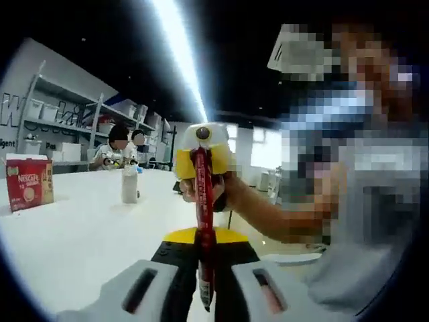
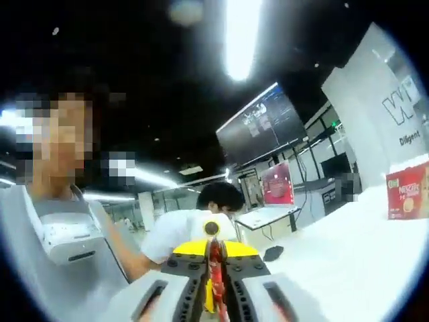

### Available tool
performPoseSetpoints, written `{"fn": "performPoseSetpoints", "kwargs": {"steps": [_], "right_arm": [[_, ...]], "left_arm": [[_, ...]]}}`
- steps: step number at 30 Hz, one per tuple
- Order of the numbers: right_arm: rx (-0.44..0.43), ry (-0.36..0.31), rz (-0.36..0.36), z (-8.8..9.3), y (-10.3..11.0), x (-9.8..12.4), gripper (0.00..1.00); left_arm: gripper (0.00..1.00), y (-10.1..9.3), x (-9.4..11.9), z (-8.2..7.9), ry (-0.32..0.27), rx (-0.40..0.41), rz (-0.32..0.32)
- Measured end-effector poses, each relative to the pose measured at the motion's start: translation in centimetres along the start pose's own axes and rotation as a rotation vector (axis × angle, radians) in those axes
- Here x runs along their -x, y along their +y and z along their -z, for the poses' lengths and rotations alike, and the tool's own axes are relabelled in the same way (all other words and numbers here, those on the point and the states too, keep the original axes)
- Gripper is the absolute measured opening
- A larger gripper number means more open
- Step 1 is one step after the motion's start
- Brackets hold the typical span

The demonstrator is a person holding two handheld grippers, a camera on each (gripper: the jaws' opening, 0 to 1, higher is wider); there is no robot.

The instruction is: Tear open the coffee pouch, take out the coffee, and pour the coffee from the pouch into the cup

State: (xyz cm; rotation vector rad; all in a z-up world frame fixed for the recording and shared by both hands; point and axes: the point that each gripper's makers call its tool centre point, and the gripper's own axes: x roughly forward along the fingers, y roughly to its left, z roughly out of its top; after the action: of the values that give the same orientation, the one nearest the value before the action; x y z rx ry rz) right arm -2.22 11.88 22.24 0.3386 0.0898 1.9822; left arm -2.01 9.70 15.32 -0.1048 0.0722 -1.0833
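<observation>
Both my left claw (image 1: 205,295) and right claw (image 2: 216,295) are pinching this thin, floppy coffee pouch (image 1: 203,221) between them, so I'd grip near the edge to tear.

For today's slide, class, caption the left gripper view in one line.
Two grippers, left and right, stretch a red coffee pouch above the white table.
</observation>
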Motion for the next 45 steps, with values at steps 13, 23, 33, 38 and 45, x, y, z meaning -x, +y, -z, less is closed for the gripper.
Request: {"fn": "performPoseSetpoints", "kwargs": {"steps": [13, 23, 33, 38, 45], "right_arm": [[0.002, 0.004, 0.018, -0.2, 0.1, 0.2, 0.06], [0.079, 0.1, 0.136, 0.7, -1.8, 0.2, 0.02], [0.033, 0.113, 0.084, 1.1, -1.4, 0.1, 0.02], [0.03, 0.11, 0.096, 1.2, -1.7, 0.2, 0.02], [0.039, 0.104, 0.113, 1.5, -2.2, 0.5, 0.02]], "left_arm": [[0.08, 0.4, 0.1, 0.3, 0.017, -0.009, -0.031], [0.46, 1.7, 0.4, -1.5, -0.078, -0.033, -0.093], [0.33, 2.4, 0.4, -3.0, -0.049, -0.056, -0.197], [0.48, 4.6, 0.8, -3.2, -0.074, -0.055, -0.299], [0.25, -0.4, 0.6, -3.3, -0.107, -0.053, -0.003]]}}
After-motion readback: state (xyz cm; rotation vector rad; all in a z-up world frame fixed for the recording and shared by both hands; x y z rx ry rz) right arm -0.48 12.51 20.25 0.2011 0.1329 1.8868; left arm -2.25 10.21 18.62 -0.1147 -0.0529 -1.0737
